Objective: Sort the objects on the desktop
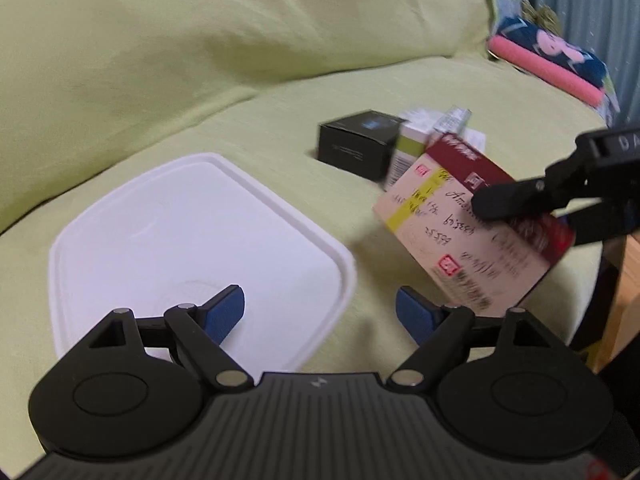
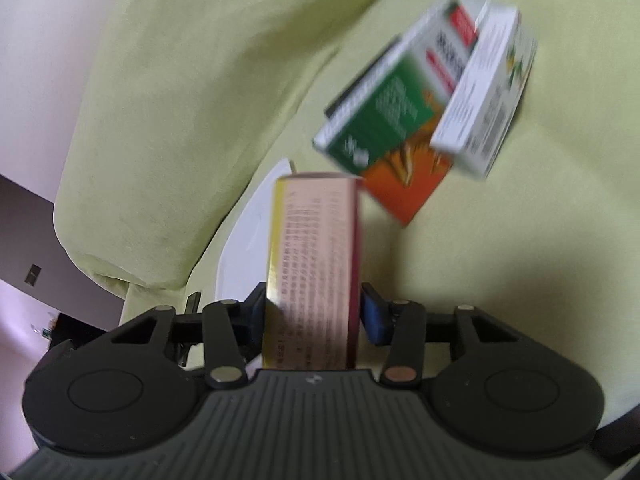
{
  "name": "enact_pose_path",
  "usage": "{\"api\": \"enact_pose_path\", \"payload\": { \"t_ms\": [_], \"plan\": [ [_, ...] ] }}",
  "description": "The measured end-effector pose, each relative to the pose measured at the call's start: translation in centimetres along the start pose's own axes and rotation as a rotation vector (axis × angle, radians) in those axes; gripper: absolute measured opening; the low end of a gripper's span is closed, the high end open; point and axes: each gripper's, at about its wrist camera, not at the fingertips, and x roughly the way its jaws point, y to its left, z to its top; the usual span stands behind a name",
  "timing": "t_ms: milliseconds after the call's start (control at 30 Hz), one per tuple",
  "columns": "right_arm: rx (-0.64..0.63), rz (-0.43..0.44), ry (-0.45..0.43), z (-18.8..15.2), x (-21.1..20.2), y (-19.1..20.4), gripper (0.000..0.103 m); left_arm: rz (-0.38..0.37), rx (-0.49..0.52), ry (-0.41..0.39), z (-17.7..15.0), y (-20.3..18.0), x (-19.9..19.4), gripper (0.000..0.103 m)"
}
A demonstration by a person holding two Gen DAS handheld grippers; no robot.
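One carton [image 1: 464,236], pink with a maroon side and a yellow stripe, is off the cushion and tilted in the air, clamped across its narrow faces by the right gripper [image 2: 314,316]; in the right wrist view it sticks straight out toward 12 o'clock from between the blue pads [image 2: 374,320]. In the left wrist view it hangs at about 3 o'clock from the white tray [image 1: 340,264], which lies flat on the green sofa cushion [image 1: 240,120].

My worry is the grip: the pads seem to hold only the near end of a long box, so a quick swing could let it pivot or slide out and land short of the tray. Both views are smeared, which suggests speed.

Beyond the carton, at about 1 o'clock in the right wrist view, a green-and-orange box [image 2: 392,136] and a white box [image 2: 484,104] lean on each other; a black box [image 1: 356,144] sits near them in the left wrist view. A low pass could knock that loose pile across the soft cushion.

Left gripper [image 1: 320,316] hovers released over the tray's near edge, fingers spread wide, and it could get in the way of a drop there.
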Motion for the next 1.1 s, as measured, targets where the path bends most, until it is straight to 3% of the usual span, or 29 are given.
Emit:
{"api": "enact_pose_path", "payload": {
  "t_ms": [200, 367, 433, 533, 567, 900, 1000, 1100],
  "plan": [
    [-0.052, -0.091, -0.011, 0.7, -1.8, -1.1, 0.045, -0.026, 0.028, 0.020, 0.0, -1.7, 0.7, 0.085],
    [-0.108, -0.231, -0.054, 0.6, -3.0, -1.4, 0.061, -0.033, 0.060, 0.024, 0.2, -3.0, 0.9, 0.086],
    [-0.130, -0.238, -0.064, 0.7, -3.1, -1.3, 0.062, -0.030, 0.063, 0.027, 0.1, -3.0, 0.9, 0.086],
    [-0.226, -0.263, -0.070, 0.5, -3.3, -0.3, 0.088, -0.029, 0.058, 0.029, 0.0, -2.9, 0.8, 0.086],
    [-0.266, -0.282, -0.072, 0.3, -3.3, 0.2, 0.090, -0.029, 0.055, 0.029, 0.0, -2.8, 0.8, 0.086],
    [-0.601, -0.408, -0.010, -1.6, -0.5, 3.4, 0.088, -0.030, 0.050, 0.044, -0.5, -2.5, 1.0, 0.087],
    [-0.630, -0.442, 0.019, -2.0, 0.4, 3.4, 0.083, -0.035, 0.050, 0.045, -0.7, -2.6, 1.0, 0.087],
    [-0.618, -0.437, 0.034, -2.1, 0.5, 3.1, 0.071, -0.039, 0.054, 0.043, -0.8, -2.8, 1.0, 0.087]
  ]
}}
